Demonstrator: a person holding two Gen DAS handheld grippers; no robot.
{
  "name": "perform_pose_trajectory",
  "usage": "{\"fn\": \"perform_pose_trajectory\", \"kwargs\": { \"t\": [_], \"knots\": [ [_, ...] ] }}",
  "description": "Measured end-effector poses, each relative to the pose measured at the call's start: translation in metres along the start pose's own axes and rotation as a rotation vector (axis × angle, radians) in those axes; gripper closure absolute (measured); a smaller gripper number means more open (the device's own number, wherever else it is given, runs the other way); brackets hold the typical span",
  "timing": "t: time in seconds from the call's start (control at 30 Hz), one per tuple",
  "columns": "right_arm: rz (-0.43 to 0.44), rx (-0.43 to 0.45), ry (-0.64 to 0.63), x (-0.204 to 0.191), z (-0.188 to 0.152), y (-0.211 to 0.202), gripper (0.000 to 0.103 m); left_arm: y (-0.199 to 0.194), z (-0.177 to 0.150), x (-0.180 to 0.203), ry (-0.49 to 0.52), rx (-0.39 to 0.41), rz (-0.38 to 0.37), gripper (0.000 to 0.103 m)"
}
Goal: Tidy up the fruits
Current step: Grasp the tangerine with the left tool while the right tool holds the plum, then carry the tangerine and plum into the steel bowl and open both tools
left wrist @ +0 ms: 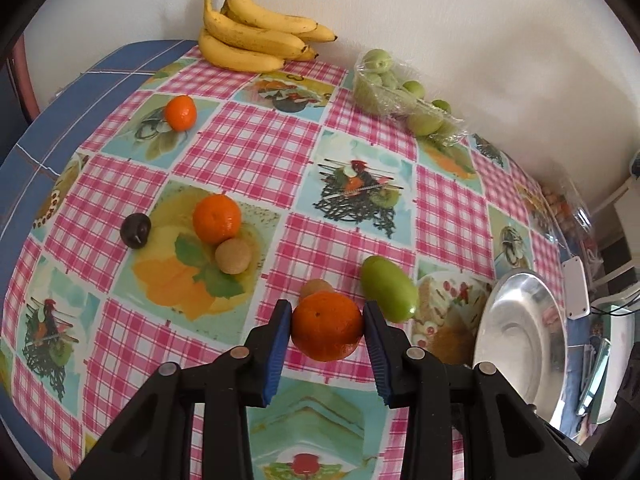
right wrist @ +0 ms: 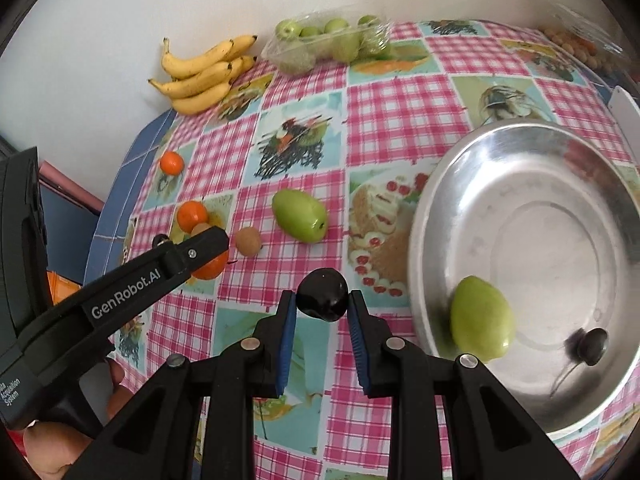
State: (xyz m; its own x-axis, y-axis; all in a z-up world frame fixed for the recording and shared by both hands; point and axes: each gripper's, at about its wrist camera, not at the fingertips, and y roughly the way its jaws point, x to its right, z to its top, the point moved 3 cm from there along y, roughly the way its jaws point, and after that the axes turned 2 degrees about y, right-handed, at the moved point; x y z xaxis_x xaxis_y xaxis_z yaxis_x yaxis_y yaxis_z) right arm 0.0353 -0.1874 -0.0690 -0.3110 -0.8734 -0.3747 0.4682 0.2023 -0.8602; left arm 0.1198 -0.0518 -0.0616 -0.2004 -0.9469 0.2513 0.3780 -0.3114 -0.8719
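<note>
My left gripper (left wrist: 326,316) is shut on an orange mandarin (left wrist: 327,326), held just above the checked tablecloth. My right gripper (right wrist: 322,300) is shut on a dark plum (right wrist: 323,295), left of the metal plate (right wrist: 440,184). In the plate lie a green fruit (right wrist: 482,320) and another dark plum (right wrist: 596,346). Loose on the cloth are a green fruit (right wrist: 300,216), a small brown fruit (right wrist: 248,241), an orange mandarin (left wrist: 217,219) beside a second brown fruit (left wrist: 233,256), a dark plum (left wrist: 135,230) and a far mandarin (left wrist: 180,113).
Bananas (left wrist: 256,32) and a clear bag of green fruits (left wrist: 396,88) lie at the back against the white wall. A clear box of small brown fruits (right wrist: 576,44) sits at the far right. A person's hand (right wrist: 52,448) holds the left gripper. The table edge runs along the left.
</note>
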Motion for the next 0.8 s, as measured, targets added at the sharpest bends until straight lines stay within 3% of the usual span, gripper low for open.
{"fn": "perform_pose_trajectory", "kwargs": {
  "t": [0.3,0.8],
  "knots": [
    [-0.028,0.055,0.088,0.042,0.006,-0.023,0.076,-0.004,-0.007,0.046,0.066,0.015,-0.052,0.064],
    [-0.083,0.134,0.340,0.150,-0.001,-0.064,0.076,0.003,-0.036,0.132,0.283,0.019,-0.109,0.064]
  ]
}}
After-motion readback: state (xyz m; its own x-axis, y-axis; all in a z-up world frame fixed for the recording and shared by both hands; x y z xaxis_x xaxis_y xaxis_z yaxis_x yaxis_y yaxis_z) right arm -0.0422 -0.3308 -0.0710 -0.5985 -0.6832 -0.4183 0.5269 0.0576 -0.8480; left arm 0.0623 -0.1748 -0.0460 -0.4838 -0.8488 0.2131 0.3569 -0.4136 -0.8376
